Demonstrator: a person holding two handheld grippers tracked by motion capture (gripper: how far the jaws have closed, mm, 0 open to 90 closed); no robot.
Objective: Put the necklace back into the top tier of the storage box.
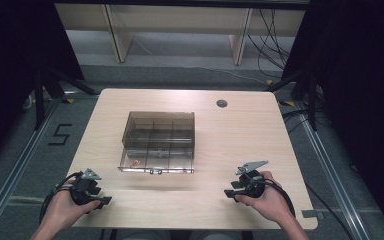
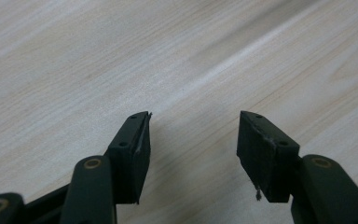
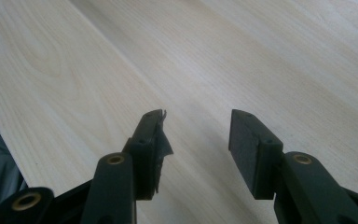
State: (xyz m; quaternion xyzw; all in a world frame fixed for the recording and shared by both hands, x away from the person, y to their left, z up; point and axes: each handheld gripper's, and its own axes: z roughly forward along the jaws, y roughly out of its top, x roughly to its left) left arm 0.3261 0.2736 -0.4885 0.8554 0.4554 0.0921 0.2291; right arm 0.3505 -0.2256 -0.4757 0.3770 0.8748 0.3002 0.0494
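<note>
Clear box (image 1: 158, 142) lies well beyond both grippers.

- From the high view we see the bench (image 1: 240, 145) evenly lit from overhead, its surroundings falling to near black at both sides.
- Soft shadow lies under the clear box (image 1: 159, 142).
- In both gripper views we note sharp wood grain nearby, softening farther off, with a pale sheen.

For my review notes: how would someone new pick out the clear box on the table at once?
Start from the light wooden table. Left of its middle, beyond both hand-held grippers, sits a smoky see-through plastic organiser box, split inside into compartments. It is the one see-through thing on the tabletop; the small round grommet hole near the far edge is dark and flush with the wood.
</note>
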